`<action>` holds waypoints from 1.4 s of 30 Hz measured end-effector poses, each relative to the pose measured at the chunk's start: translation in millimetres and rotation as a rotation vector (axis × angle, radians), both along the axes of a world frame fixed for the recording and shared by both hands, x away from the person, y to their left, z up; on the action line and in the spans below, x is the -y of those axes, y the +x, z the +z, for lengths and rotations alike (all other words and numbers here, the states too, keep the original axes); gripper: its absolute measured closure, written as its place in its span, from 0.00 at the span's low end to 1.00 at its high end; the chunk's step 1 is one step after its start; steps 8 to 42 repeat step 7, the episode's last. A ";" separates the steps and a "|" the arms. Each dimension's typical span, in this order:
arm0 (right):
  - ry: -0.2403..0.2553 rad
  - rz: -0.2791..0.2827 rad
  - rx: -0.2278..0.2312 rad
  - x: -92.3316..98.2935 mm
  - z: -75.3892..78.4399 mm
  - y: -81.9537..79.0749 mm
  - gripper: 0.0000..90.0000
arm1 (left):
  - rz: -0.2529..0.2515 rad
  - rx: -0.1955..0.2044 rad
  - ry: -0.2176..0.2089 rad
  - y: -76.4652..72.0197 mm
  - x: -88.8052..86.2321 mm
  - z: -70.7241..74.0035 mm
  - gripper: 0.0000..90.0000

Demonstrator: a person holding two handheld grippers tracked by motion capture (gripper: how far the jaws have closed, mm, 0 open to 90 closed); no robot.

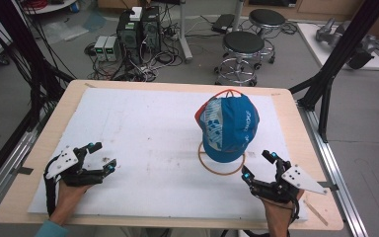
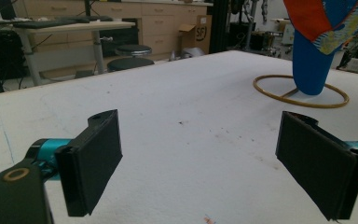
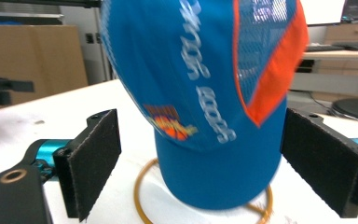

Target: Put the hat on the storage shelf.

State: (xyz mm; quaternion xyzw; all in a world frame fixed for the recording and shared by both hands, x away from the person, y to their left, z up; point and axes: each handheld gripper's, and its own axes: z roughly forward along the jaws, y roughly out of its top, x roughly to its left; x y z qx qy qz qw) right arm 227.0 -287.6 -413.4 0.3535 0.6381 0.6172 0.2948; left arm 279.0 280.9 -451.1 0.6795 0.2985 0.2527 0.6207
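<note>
A blue cap (image 1: 228,127) with orange trim and white lettering stands tall on the white mat, its peak resting inside a thin gold ring (image 1: 212,168). My right gripper (image 1: 260,165) sits open just to the right of and below the cap, nothing between its pads. In the right gripper view the cap (image 3: 205,88) looms close between the black pads (image 3: 93,158), above the ring (image 3: 142,200). My left gripper (image 1: 102,157) rests open near the mat's left front corner. Its own view shows the cap (image 2: 314,51) and ring (image 2: 300,91) far off at the right.
A white mat (image 1: 148,148) covers a wooden table (image 1: 24,177). Black frame posts (image 1: 325,74) flank the table at both sides. Stools (image 1: 242,49), computers (image 1: 138,29) and cables lie on the floor beyond the far edge.
</note>
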 end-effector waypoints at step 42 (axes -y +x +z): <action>-0.007 -0.044 -0.007 1.8 -17.9 3.0 0.13 | 0.007 0.008 -0.021 -0.6 -1.7 -0.6 0.16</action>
